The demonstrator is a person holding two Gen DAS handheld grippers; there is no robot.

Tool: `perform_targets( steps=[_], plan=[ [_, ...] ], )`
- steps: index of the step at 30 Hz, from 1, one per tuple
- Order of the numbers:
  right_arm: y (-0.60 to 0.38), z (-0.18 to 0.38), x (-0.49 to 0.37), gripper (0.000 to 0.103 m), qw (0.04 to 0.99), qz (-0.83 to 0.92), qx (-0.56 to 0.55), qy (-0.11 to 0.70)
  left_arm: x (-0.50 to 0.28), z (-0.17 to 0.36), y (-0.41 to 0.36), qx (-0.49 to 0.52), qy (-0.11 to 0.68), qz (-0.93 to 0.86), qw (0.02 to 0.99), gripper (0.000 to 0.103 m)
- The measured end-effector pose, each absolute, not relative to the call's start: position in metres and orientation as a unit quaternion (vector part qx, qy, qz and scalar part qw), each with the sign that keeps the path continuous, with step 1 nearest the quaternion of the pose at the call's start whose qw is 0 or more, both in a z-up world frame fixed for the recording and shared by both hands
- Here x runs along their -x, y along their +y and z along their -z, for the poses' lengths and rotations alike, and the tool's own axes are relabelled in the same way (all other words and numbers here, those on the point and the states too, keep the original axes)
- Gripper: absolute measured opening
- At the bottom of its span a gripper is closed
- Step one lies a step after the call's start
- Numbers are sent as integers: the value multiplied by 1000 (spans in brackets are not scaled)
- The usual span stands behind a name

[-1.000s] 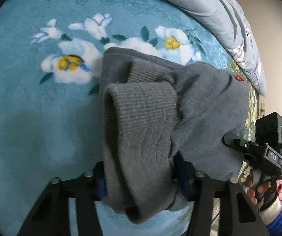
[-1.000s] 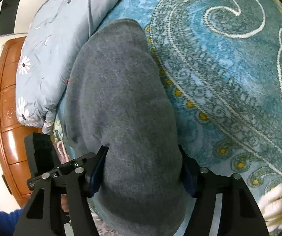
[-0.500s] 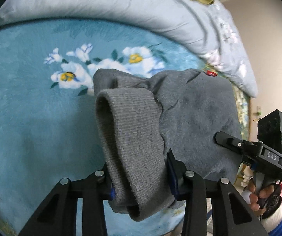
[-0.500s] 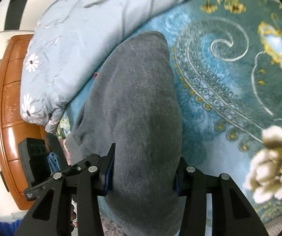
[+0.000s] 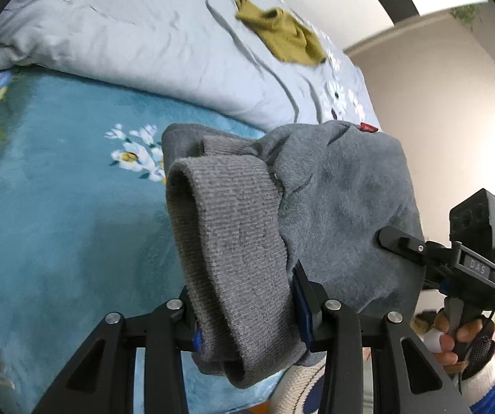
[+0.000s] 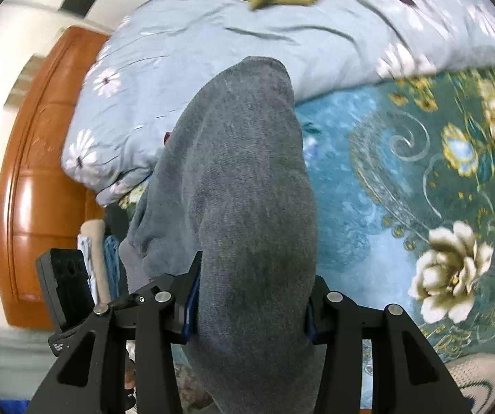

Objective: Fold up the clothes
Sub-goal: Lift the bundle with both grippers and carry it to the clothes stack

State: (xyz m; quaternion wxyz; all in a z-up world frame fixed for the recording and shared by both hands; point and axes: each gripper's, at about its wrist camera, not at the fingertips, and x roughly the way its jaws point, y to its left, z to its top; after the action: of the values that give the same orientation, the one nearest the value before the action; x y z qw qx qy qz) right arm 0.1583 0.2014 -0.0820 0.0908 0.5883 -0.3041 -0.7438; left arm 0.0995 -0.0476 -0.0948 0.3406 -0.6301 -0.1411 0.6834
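Observation:
A folded grey sweater (image 5: pixel 333 200) hangs in the air above the teal flowered blanket (image 5: pixel 57 224), held from both ends. My left gripper (image 5: pixel 244 296) is shut on its ribbed knit edge (image 5: pixel 226 234), which bulges up between the blue pads. In the right wrist view the sweater (image 6: pixel 247 179) fills the middle, and my right gripper (image 6: pixel 250 296) is shut on the thick fold of it. The right gripper's finger (image 5: pixel 402 241) shows pressed into the cloth at the right of the left wrist view, with a gloved hand (image 5: pixel 454 341) on its handle. A small red tag (image 5: pixel 368 127) sits on the far edge.
A pale blue quilt (image 5: pixel 150 41) lies bunched along the far side of the bed, with an olive-yellow garment (image 5: pixel 281 38) on top. An orange wooden bed board (image 6: pixel 37 179) stands at the left of the right wrist view. A cream wall (image 5: pixel 437 103) is beyond.
Both grippers have risen with the sweater, lifting it off the blanket. The jaws of both have drawn in tighter on the cloth. The quilt and olive garment have come into view.

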Motion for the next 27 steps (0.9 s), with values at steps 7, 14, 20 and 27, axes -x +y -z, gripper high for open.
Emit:
perform_targets(
  steps=[7, 14, 20, 27],
  plan=[
    [162, 51, -141, 48, 203, 748, -578, -254, -126, 43, -103, 578, -172, -750, 272, 42],
    [91, 13, -123, 48, 321, 736, -567, -181, -158, 12, -160, 530, -220, -798, 184, 43],
    [21, -22, -114, 48, 394, 725, -553, -114, -177, -16, -224, 482, -265, -825, 130, 43],
    [-68, -51, -97, 48, 448, 708, -542, -63, -173, -29, -287, 435, -300, -845, 84, 43]
  ],
)
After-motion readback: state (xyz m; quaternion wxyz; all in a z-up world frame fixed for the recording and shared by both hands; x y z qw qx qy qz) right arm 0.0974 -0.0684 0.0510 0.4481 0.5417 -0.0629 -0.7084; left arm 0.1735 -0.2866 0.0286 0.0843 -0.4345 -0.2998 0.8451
